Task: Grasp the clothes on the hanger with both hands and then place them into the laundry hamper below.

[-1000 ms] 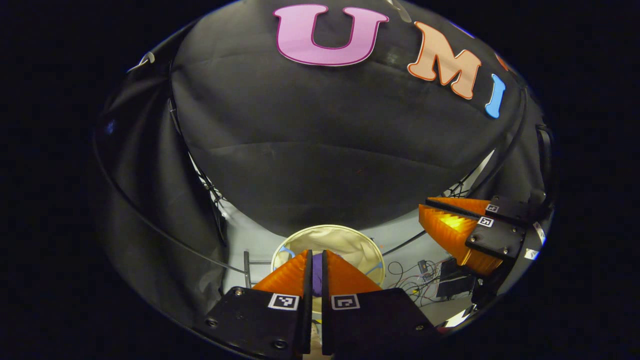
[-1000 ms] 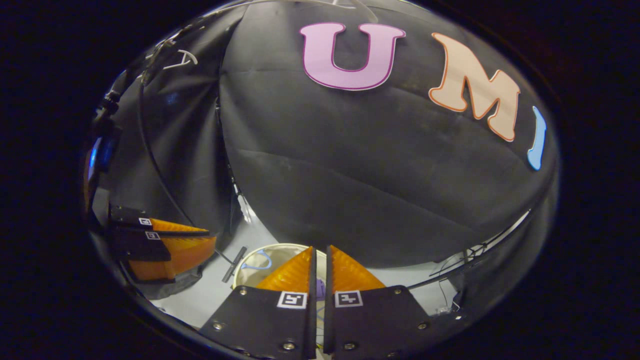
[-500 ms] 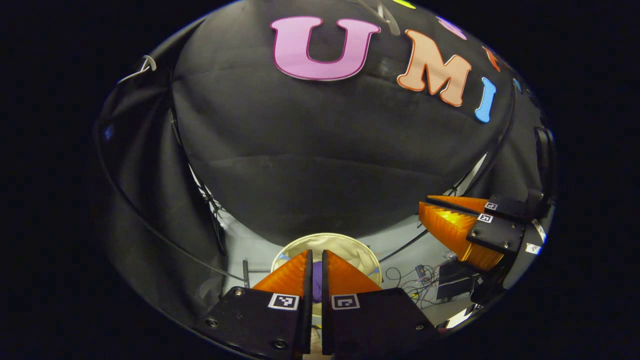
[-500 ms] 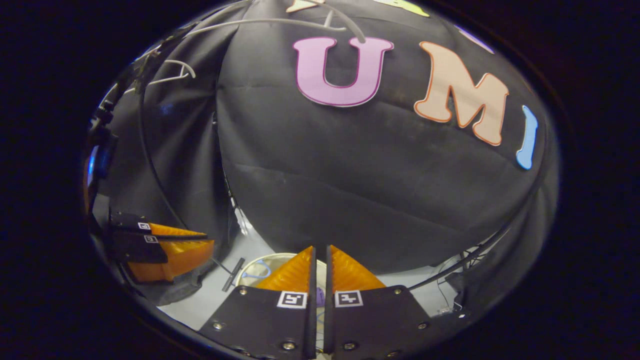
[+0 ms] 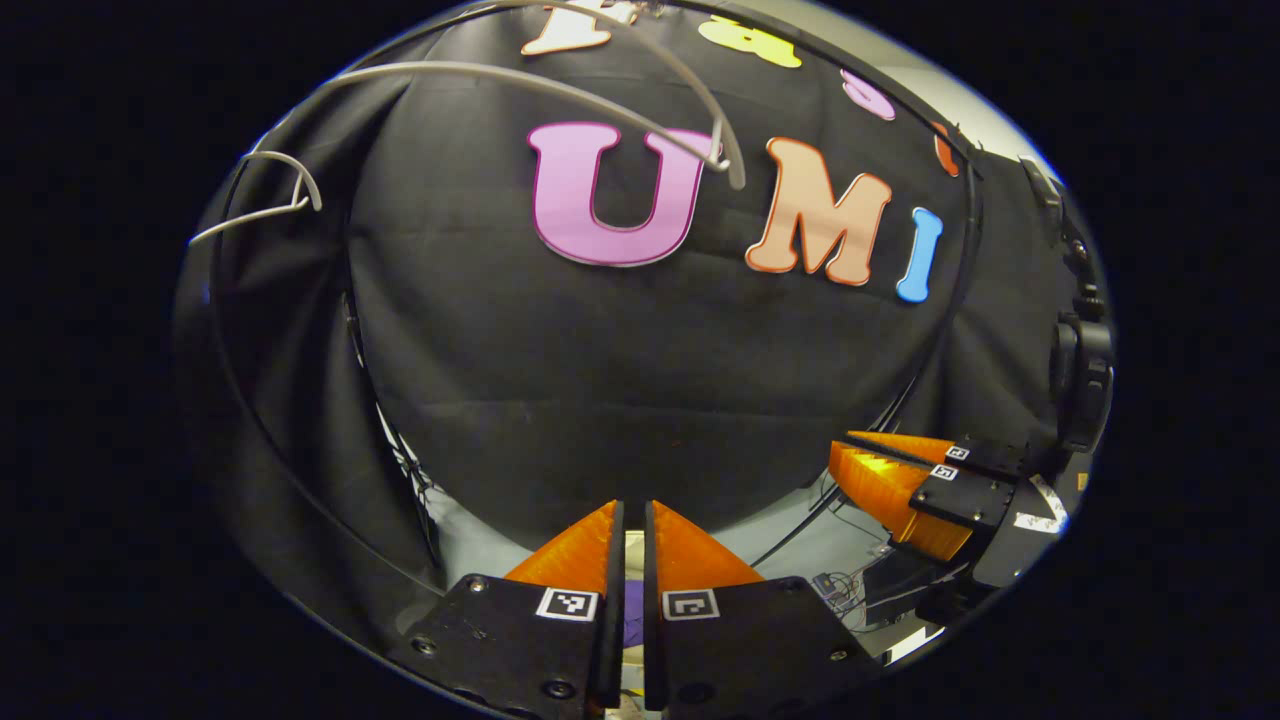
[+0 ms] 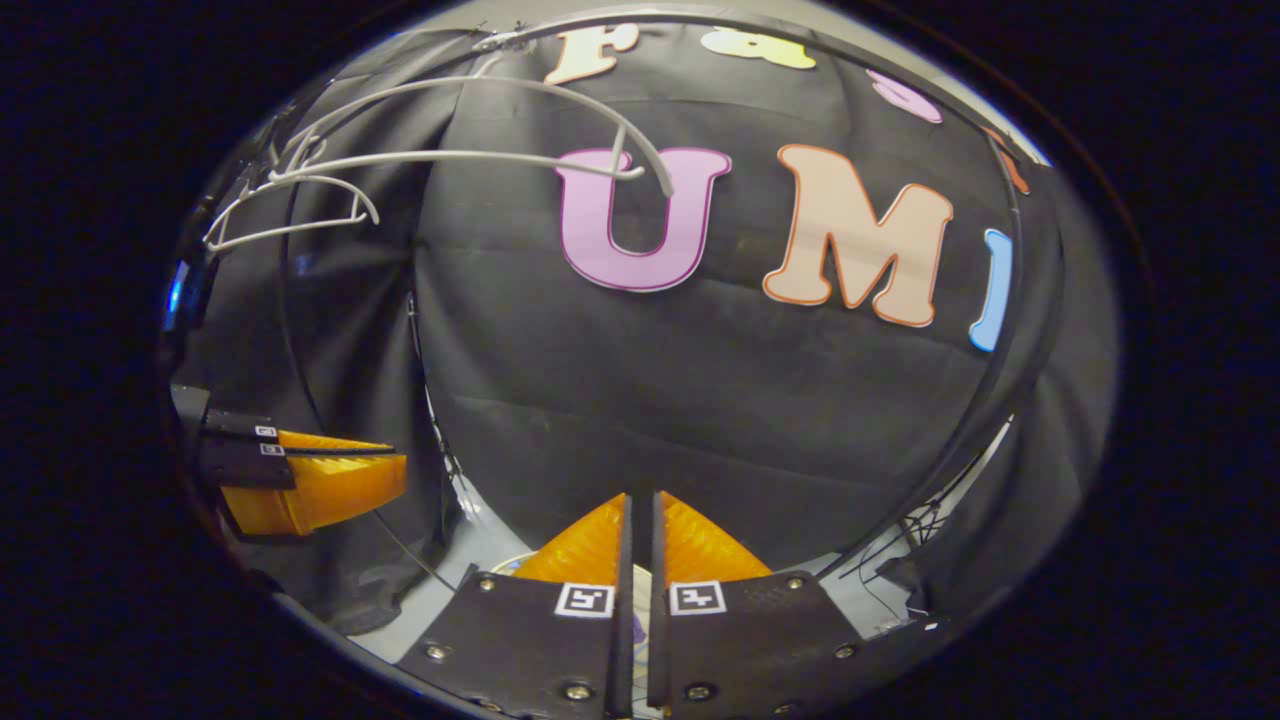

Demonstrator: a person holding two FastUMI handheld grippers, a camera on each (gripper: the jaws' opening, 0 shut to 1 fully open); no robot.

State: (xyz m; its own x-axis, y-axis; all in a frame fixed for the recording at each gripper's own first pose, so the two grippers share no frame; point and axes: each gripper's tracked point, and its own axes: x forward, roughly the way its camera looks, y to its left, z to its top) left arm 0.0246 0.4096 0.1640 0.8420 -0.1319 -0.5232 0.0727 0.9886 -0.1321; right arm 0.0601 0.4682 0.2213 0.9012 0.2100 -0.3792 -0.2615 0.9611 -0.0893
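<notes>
Clothes (image 5: 632, 612): a purple sliver, seen in the left gripper view through the slot between my own fingers, low down behind their tips. I judge it to lie below the claws, inside the laundry hamper (image 6: 518, 564). A pale arc of the hamper's rim shows on the floor (image 5: 470, 545) beside my fingers in the right gripper view. The garment's long axis cannot be told from so small a strip.

Left claw (image 5: 632, 508): jaws drawn together, tips all but meeting, with only a thin slot between them. It points at the booth's wall rather than down at the hamper. From the right gripper view it appears at the left edge, with no cloth hanging from it.

Right claw (image 6: 640, 497): likewise narrow, tips together. From the left gripper view it sits at the lower right, also carrying nothing. The two claws are at about the same height, side by side and well apart, so neither is clearly nearer the clothes.

Hangers (image 5: 560, 90): pale bare wires arching high above both claws, with no garment on them.

Judgement: with the hangers bare and purple cloth below, the placing looks done. Any further move would go downward, since the clothes lie under the claws and not ahead of them.
</notes>
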